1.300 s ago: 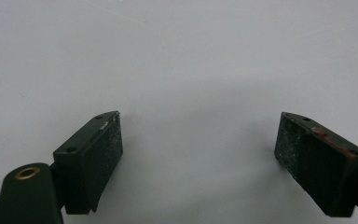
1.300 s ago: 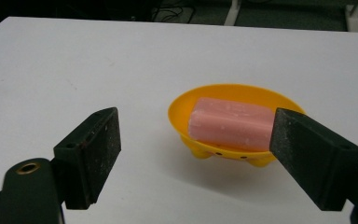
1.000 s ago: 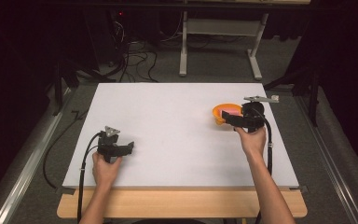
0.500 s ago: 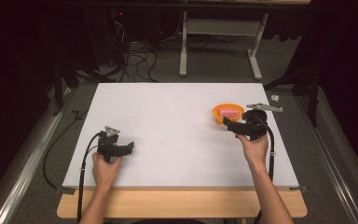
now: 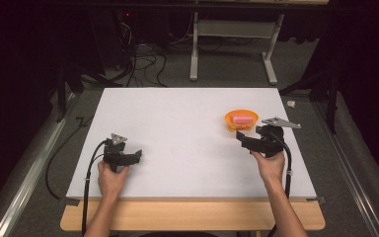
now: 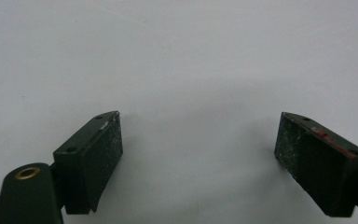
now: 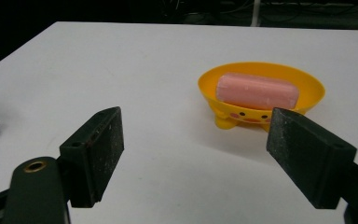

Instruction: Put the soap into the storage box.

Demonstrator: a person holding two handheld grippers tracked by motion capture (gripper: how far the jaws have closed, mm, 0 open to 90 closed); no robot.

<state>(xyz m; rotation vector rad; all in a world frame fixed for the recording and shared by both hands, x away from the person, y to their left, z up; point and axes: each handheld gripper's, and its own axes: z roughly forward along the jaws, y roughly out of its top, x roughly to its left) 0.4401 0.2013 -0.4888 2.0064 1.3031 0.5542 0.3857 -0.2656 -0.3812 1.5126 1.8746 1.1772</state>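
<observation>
Both grippers stand released: the right gripper has drawn back from the yellow dish, pink soap seated inside (placement apparently complete), left gripper idle.

No legible txt or labels anywhere

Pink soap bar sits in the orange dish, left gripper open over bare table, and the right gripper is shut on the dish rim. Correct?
Not quite. The right gripper is open and holds nothing; the orange dish stands beyond its fingers, apart from them, as the right gripper view shows. The rest is right.
</observation>
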